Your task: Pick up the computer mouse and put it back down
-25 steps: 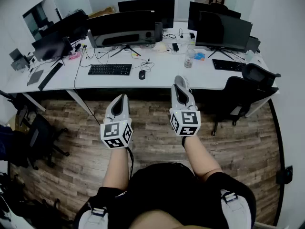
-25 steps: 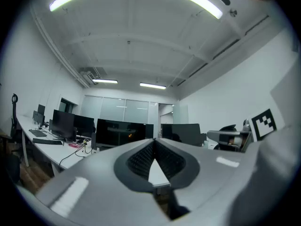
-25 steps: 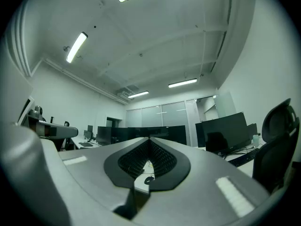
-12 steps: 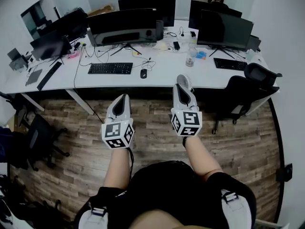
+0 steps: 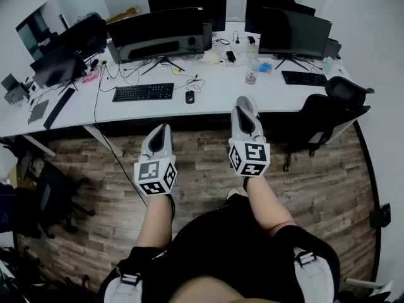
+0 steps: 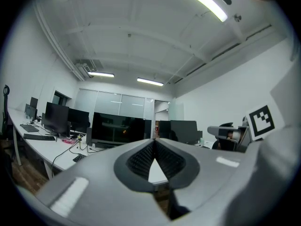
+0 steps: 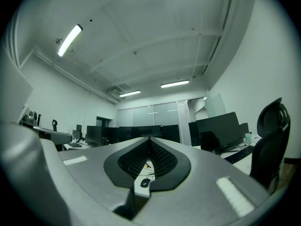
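The black computer mouse (image 5: 190, 96) lies on the long white desk (image 5: 214, 100), just right of a black keyboard (image 5: 143, 92). Both grippers hang over the wooden floor in front of the desk, well short of the mouse. My left gripper (image 5: 165, 129) points level at the desk, jaws shut with nothing in them; its tips (image 6: 154, 140) meet in the left gripper view. My right gripper (image 5: 243, 108) is also shut and holds nothing. In the right gripper view the mouse (image 7: 145, 183) shows far off, below the closed tips (image 7: 149, 139).
Several dark monitors (image 5: 158, 36) line the desk, with cables, a clear cup (image 5: 251, 76) and a second keyboard (image 5: 304, 77). A black office chair (image 5: 328, 109) stands at the desk's right. Another chair (image 5: 47, 182) is on the left.
The person has come a little closer to the desk, and both grippers went forward with them. The jaws stay shut and the mouse has not moved.
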Tool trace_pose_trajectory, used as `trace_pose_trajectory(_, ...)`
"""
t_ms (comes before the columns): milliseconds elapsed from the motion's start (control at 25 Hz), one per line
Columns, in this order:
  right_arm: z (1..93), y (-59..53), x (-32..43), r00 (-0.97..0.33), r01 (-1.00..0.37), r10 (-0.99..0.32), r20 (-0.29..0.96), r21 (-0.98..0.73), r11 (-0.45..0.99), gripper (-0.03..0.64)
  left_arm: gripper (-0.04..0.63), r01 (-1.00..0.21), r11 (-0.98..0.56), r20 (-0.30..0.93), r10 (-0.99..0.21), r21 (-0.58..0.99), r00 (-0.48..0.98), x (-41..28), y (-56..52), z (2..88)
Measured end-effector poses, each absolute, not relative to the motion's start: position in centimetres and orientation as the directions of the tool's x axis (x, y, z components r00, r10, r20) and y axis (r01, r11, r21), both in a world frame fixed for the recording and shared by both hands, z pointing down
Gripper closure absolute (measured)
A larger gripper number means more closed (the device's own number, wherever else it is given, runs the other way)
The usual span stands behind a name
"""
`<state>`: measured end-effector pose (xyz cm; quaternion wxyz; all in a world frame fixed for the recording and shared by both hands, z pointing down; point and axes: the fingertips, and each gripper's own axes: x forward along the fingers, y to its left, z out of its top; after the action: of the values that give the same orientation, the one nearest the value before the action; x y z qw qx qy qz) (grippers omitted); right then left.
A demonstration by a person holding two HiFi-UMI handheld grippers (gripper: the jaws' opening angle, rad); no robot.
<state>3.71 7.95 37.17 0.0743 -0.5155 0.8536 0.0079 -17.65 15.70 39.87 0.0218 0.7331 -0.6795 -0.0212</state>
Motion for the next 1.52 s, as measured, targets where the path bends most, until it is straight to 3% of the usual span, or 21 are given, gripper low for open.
trace_pose_trajectory(680,40.1,-14.4,1.9,-0.494,-0.863,-0.863,-0.101,-0.066,0.501,0.618,0.541,-0.989,-0.016,0.021,-1.0,0.145,0.02,-21.3,-5.9,42.6)
trace_pose_trajectory(1040,41.5,-26.3,2.8,-0.537,-0.839,-0.843,-0.037,-0.084,0.538,0.618,0.54,-0.991,0.052,0.184,-0.983,0.123,-0.029,-21.0,-18.0,46.5)
trace_pose_trajectory(1520,44.3,-32.4,2.4,-0.544,-0.837,-0.837,0.048,-0.096,0.539,0.618,0.517,-0.989,0.073,0.387,-0.922,0.13,-0.018,-21.6,-23.9,54.8)
